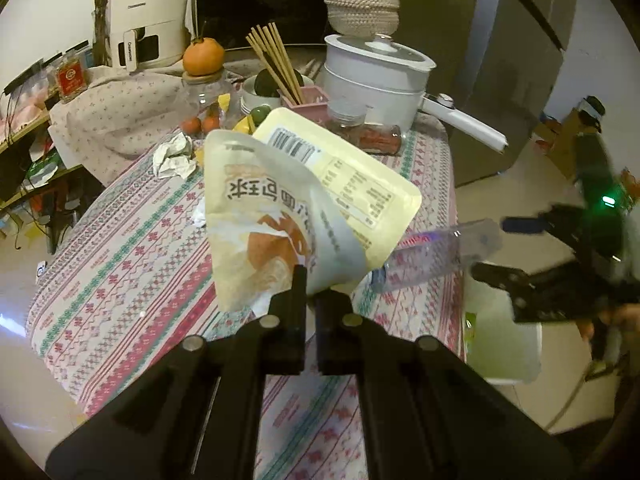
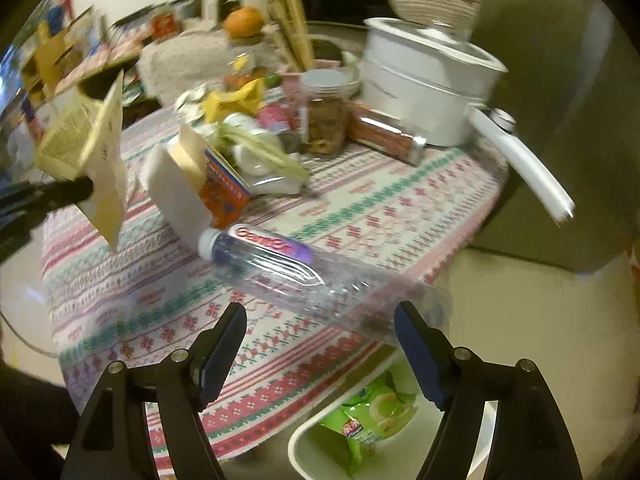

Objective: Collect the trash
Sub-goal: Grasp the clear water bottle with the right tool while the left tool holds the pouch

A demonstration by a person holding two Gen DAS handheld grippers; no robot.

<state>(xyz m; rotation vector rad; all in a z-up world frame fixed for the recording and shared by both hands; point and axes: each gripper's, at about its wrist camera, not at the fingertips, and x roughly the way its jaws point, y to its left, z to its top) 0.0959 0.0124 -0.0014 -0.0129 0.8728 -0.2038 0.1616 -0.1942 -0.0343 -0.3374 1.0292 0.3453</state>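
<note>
Left gripper (image 1: 310,280) clamped on cream snack pouch (image 1: 276,216), lifted clear of patterned tablecloth (image 1: 132,264). Right gripper (image 2: 320,344) spread wide, nothing gripped. Plastic bottle (image 2: 276,268) at table edge, base overhanging white bin (image 2: 308,450) holding green wrapper (image 2: 376,412).

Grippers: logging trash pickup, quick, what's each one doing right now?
Left gripper: shut on the snack pouch.
Right gripper: open, holding nothing; the plastic bottle is loose ahead of it.
</note>
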